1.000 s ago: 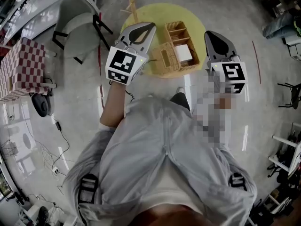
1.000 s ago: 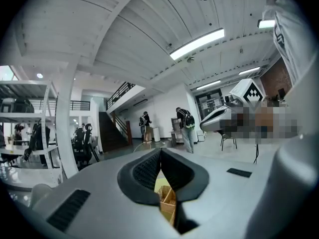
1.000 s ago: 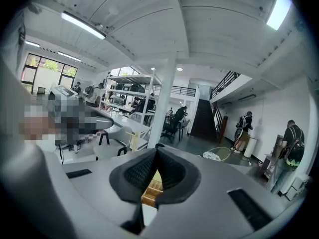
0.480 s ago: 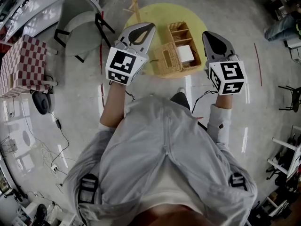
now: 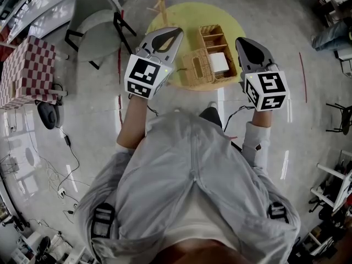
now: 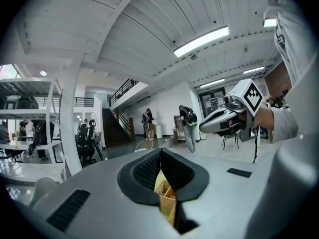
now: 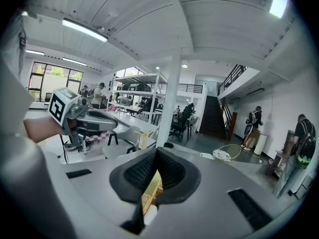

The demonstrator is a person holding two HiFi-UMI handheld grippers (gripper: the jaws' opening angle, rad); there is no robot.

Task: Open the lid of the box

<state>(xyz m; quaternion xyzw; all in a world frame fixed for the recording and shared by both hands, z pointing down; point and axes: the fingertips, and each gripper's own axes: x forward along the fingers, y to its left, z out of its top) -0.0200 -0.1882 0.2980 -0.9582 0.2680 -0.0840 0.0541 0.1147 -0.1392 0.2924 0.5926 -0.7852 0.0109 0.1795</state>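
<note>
The left tool (image 5: 175, 35) and the right tool (image 5: 245, 42) are being held out in front of the person, one at each side of the woven box (image 5: 212, 37) as the head view shows them, and both are hanging apart from it. The jaws of the left tool are being pressed together at their tips with nothing pinched between them, and the jaws of the right tool are likewise being pressed together on nothing.

The box is being carried by a round yellow desk (image 5: 181, 15), near its front edge. Its open compartments are being shown from above, and a white block (image 5: 218, 62) is being held in one of them. A slotted woven piece (image 5: 192, 69) is lying against the box's left side; whether it is the lid swung open cannot be told. A wooden rack (image 5: 161, 1) is being carried at the desk's far left rim. A grey chair (image 5: 93, 23) and a checkered cube (image 5: 27, 73) are standing on the floor, well apart from the desk.
</note>
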